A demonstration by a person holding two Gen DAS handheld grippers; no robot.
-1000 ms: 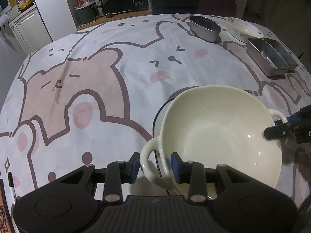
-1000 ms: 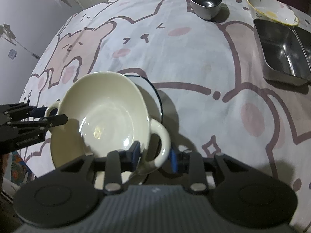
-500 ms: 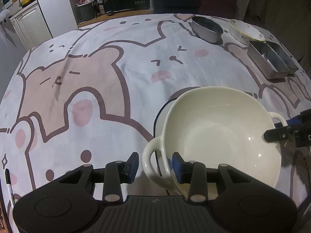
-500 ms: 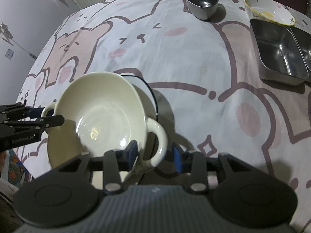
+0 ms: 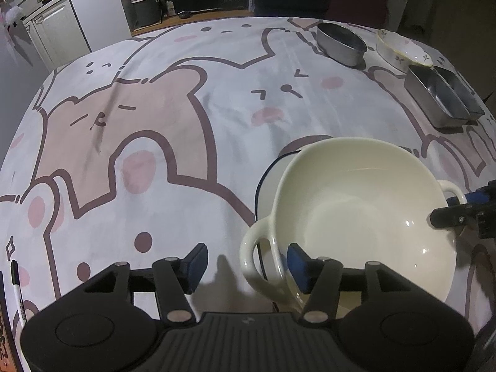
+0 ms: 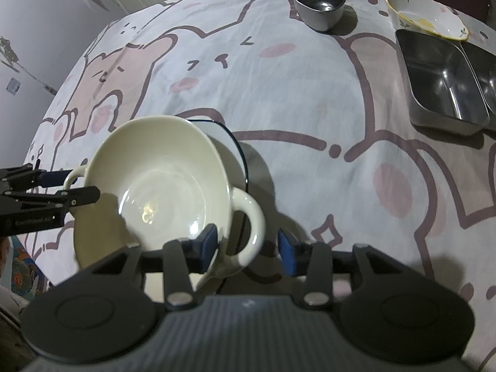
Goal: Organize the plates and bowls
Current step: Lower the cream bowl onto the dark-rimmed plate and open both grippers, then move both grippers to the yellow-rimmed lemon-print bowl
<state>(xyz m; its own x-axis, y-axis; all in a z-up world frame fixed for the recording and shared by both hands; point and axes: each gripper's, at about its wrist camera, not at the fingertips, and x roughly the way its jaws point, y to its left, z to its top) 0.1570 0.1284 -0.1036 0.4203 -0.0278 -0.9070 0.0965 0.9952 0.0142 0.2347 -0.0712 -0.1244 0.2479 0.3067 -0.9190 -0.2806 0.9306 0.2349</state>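
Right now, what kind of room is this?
Probably a home dining or kitchen area: a table under a cartoon bear tablecloth, a cream bowl on a plate, and white cabinets behind.

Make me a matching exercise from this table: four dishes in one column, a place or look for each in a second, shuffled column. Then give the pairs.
Things:
1. cream bowl with two handles
2. round steel bowl
3. flowered dish
4. steel tray

Descriptions:
A. rectangular, at the right edge of the cloth
B. sits on a dark-rimmed plate, a gripper at each handle
C. white with a yellow scalloped rim
D. grey metal, alone at the far side

Pairs: 1-B, 2-D, 3-C, 4-A
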